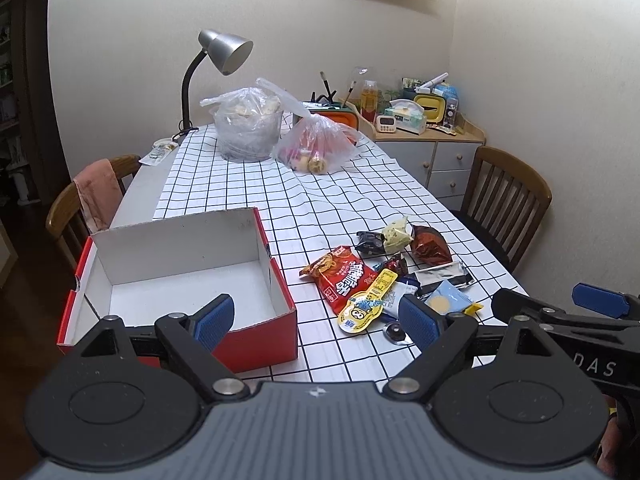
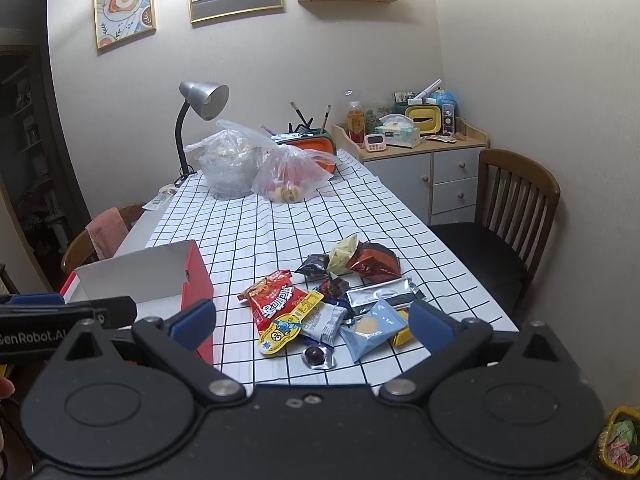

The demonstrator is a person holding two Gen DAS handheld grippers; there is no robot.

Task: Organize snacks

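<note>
An open red cardboard box (image 1: 276,292) (image 2: 196,280) with a white, bare inside stands near the front left of the checked tablecloth. To its right lies a loose heap of snacks: a red noodle packet (image 1: 344,278) (image 2: 276,298), a yellow cartoon pouch (image 1: 366,304) (image 2: 286,326), a pale blue packet (image 1: 446,300) (image 2: 370,328), a shiny red bag (image 1: 432,244) (image 2: 374,262), and a round chocolate (image 2: 316,356). My left gripper (image 1: 316,322) hangs open over the box's front right corner. Open too, my right gripper (image 2: 312,326) hovers before the heap, touching nothing.
Two plastic bags of food (image 1: 248,124) (image 1: 316,144) and a grey desk lamp (image 1: 224,52) stand at the table's far end. Wooden chairs (image 1: 506,200) (image 1: 86,200) flank the table. A cabinet (image 1: 440,152) with clutter sits at the back right.
</note>
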